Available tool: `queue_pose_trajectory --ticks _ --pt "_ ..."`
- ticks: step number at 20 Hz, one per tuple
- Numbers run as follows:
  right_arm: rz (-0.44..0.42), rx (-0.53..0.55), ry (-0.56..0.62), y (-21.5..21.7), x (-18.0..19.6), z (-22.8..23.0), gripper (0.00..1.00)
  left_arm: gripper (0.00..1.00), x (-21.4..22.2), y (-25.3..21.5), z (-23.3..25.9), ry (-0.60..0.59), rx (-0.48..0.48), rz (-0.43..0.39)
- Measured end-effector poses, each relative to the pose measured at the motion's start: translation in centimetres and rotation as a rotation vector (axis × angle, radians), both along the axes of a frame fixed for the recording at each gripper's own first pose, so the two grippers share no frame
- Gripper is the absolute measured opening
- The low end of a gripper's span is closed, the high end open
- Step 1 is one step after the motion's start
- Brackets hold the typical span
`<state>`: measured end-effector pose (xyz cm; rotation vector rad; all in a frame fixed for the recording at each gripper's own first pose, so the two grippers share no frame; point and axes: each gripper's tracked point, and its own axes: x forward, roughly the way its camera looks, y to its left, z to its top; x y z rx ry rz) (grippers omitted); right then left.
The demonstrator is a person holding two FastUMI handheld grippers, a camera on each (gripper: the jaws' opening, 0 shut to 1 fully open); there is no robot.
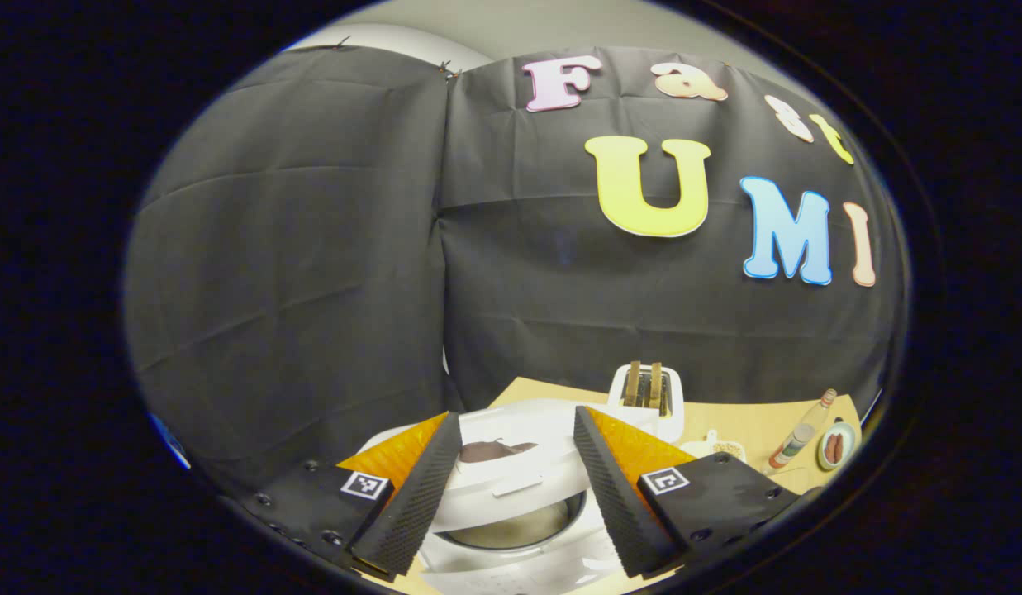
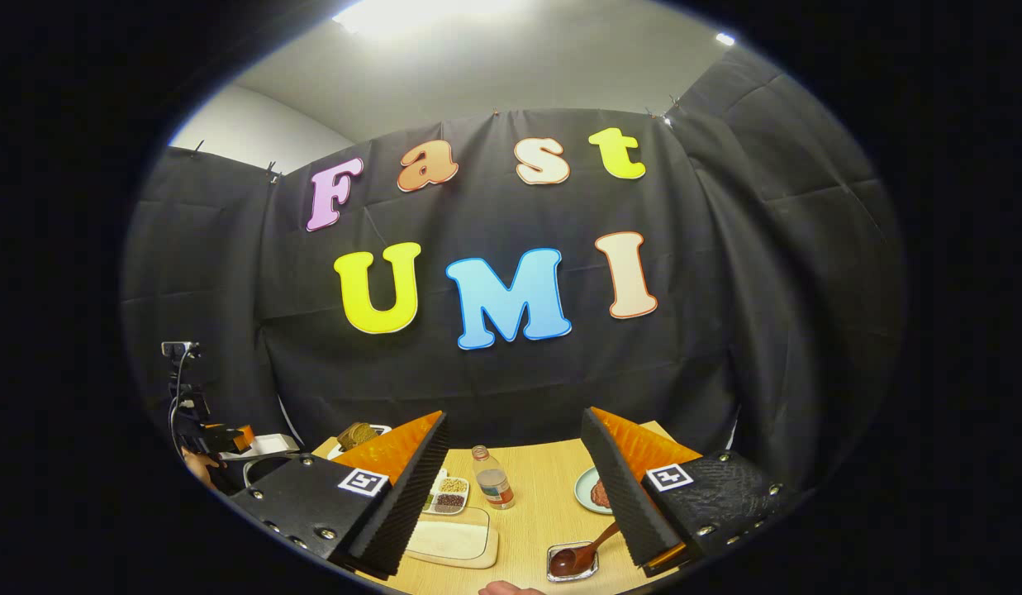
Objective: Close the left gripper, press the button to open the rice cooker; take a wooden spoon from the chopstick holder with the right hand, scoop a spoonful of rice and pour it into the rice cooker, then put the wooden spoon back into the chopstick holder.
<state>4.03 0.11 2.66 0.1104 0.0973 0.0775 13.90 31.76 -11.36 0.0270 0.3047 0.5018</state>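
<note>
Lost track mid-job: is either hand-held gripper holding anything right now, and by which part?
Nothing is held. The left hand-held gripper is open above the rice cooker; the right hand-held gripper is open, the wooden spoon untouched.

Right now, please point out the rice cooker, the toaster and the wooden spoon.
rice cooker [image 1: 519, 483]: left gripper view, on its white lid.
toaster [image 1: 647, 388]: left gripper view, on its top with bread slices.
wooden spoon [image 2: 578, 555]: right gripper view, on its bowl end.

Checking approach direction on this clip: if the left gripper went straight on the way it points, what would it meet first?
Probably the white rice cooker, framed between the open jaws of the left gripper. How far off it is cannot be judged.
</note>
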Motion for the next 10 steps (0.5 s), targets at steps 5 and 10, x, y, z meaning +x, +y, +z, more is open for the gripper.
queue_pose_trajectory --ticks 5,10 --pt "-0.011 -0.015 0.002 -0.3 -0.5 0.2 0.98 0.92 -1.1 -0.8 -2.7 0.013 -0.051 0.004" --pt "-0.010 -0.020 0.010 0.2 -0.7 -0.2 0.98 0.96 -1.5 -1.7 -5.0 0.042 -0.088 -0.002"
